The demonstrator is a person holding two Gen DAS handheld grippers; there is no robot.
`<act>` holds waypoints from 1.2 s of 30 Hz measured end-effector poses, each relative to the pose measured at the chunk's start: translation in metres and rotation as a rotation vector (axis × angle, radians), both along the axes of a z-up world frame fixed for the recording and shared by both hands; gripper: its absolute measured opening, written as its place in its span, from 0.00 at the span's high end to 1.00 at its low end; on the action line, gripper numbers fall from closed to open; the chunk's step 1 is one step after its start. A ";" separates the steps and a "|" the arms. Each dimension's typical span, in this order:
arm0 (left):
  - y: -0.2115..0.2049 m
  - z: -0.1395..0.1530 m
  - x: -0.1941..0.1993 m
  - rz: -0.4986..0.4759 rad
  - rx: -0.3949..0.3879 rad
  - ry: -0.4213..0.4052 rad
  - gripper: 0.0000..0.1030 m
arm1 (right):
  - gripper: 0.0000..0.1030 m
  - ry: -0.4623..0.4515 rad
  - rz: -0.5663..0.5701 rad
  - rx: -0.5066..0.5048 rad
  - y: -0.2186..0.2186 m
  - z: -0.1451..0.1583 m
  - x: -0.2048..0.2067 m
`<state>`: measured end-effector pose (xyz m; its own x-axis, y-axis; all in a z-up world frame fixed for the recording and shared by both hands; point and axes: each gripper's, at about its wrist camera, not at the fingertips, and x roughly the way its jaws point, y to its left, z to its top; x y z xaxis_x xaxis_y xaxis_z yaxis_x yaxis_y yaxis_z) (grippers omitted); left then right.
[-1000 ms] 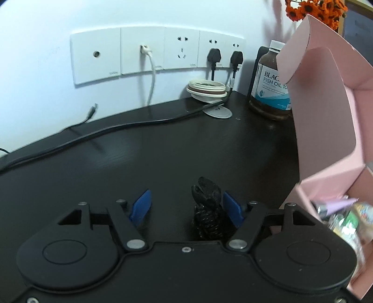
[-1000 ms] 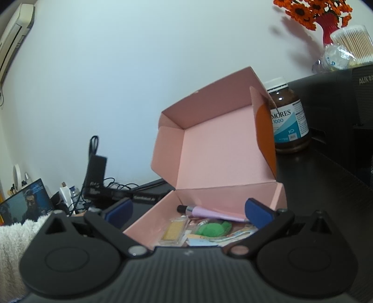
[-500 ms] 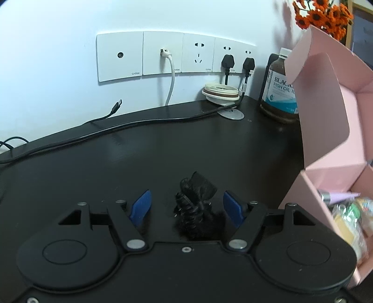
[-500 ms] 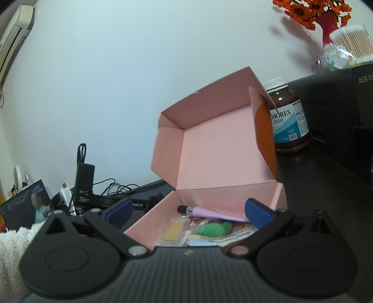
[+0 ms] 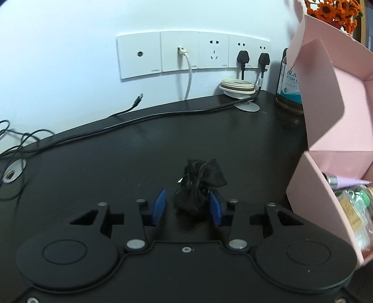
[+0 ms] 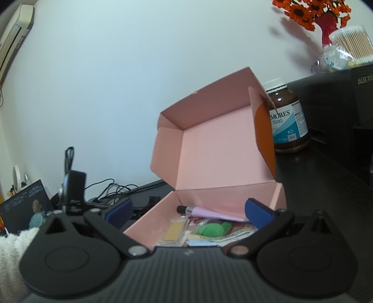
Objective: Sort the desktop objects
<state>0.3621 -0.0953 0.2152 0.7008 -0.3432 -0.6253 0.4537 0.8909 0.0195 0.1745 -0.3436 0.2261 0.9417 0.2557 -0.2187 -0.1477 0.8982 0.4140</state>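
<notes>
Scrunchie (image 5: pixel 198 186), black, on dark surface (image 5: pixel 116 163) between closing left jaws; right jaws spread before pink box (image 6: pixel 209 149).

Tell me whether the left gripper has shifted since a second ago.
Yes. The left gripper slid leftward: the wall sockets drifted right in its view. Its jaws are closing around the black hair tie.

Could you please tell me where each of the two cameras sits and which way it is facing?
Left wrist: on the left tool, aimed down across the dark desk toward the wall sockets; its closing fingers flank a black hair tie.
Right wrist: on the right tool, nearly level, facing the open pink box; fingers wide apart.
Shared: pink box, fish oil bottle, orange flowers.
</notes>
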 end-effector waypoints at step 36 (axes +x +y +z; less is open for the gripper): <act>0.071 0.011 -0.045 0.225 -0.072 -0.041 0.20 | 0.01 -0.018 -0.005 0.037 -0.005 0.000 -0.003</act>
<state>0.3173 -0.0246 0.2262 0.7887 -0.2184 -0.5746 0.2438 0.9692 -0.0338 0.1714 -0.3483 0.2256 0.9466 0.2588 -0.1923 -0.1513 0.8832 0.4438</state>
